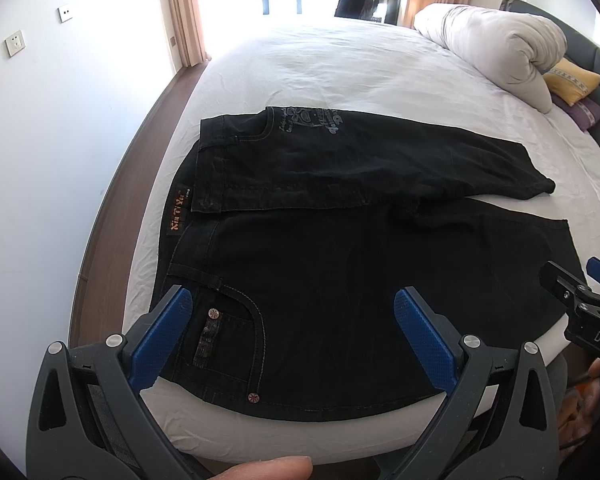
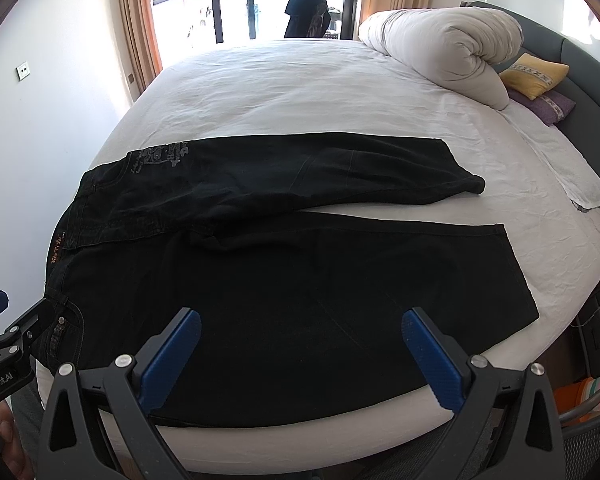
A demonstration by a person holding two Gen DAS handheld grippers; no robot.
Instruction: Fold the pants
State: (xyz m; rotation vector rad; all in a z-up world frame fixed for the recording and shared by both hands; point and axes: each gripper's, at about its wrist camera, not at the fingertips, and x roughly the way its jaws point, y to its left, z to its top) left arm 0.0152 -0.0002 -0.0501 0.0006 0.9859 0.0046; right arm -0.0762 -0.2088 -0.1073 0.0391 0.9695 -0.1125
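1. Black denim pants [image 1: 320,272] lie spread flat on the white bed sheet [image 1: 320,68], waistband toward the left edge, legs running right, near leg along the bed's front edge.
2. Far leg [image 2: 300,172] sits slightly twisted with its hem curled; a thin wedge of sheet shows between the two legs.
3. Left gripper [image 1: 292,336] hovers over the front pocket [image 1: 228,340] near the waist, blue pads spread wide, holding nothing.
4. Right gripper [image 2: 300,356] hovers over the near leg, fingers also wide apart and empty.
5. Judgement: both tools are poised at the near edge, likely to pinch waist and leg and fold lengthwise onto the far leg; no fold made yet.
6. Rolled duvet [image 2: 444,48] and yellow pillow [image 2: 534,74] are parked at the headboard end, well apart from the pants, likely to keep working space.
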